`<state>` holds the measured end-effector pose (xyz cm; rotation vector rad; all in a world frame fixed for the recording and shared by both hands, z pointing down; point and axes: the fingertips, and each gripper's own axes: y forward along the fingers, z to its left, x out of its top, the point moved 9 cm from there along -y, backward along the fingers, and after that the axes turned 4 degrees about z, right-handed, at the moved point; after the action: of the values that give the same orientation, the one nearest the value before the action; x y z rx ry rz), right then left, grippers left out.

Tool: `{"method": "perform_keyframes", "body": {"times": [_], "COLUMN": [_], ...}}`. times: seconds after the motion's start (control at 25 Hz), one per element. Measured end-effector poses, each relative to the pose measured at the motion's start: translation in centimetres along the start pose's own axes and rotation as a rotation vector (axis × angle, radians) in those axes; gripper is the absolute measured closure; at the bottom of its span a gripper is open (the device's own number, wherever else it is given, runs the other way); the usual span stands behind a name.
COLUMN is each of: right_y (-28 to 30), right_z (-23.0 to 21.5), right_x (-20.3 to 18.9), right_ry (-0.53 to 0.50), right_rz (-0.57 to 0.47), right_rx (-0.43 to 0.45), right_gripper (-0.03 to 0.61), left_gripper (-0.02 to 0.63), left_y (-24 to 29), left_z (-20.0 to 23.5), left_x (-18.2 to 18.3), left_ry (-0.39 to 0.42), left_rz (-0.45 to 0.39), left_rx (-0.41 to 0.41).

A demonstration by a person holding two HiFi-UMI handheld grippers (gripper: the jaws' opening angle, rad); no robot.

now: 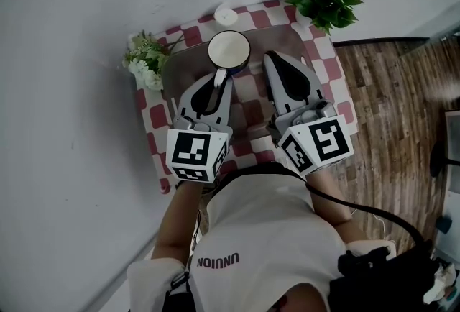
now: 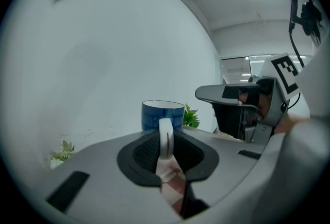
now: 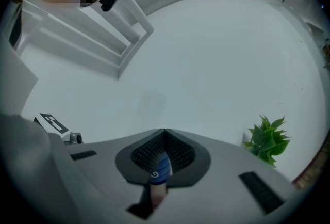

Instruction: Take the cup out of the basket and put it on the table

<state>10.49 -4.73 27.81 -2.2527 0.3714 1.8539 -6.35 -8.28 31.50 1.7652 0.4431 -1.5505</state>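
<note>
The cup (image 1: pixel 228 50), white inside and blue outside, stands upright over a shallow grey-brown basket (image 1: pixel 177 67) on the checked cloth. My left gripper (image 1: pixel 219 78) is shut on the cup's white handle (image 2: pixel 165 138), and the blue cup wall (image 2: pixel 162 113) rises just beyond the jaws. Whether the cup rests in the basket or hangs above it, I cannot tell. My right gripper (image 1: pixel 270 60) lies just right of the cup with its jaws together and nothing held. In the right gripper view (image 3: pixel 164 158) a sliver of the blue cup (image 3: pixel 161 169) shows through the narrow slit.
The red-and-white checked cloth (image 1: pixel 338 91) covers a small table against a white wall. White flowers (image 1: pixel 147 60) stand at its left edge, a green plant (image 1: pixel 327 1) at the back right, a small white candle (image 1: pixel 226 14) behind the cup. Wooden floor (image 1: pixel 395 109) lies to the right.
</note>
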Motion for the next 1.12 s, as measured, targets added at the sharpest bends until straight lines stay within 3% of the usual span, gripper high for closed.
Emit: {"method": "perform_keyframes", "body": {"times": [1.12], "right_y": [3.2], "right_z": [4.5], "right_x": [-0.7], "right_ry": [-0.001], "right_rz": [0.033], "right_rx": [0.222], "right_gripper": [0.561], "left_gripper": [0.551], "left_y": [-6.8], "left_z": [2.3], "left_x": [0.2], "left_ry": [-0.09], "left_rz": [-0.06], "left_rx": [0.229]}}
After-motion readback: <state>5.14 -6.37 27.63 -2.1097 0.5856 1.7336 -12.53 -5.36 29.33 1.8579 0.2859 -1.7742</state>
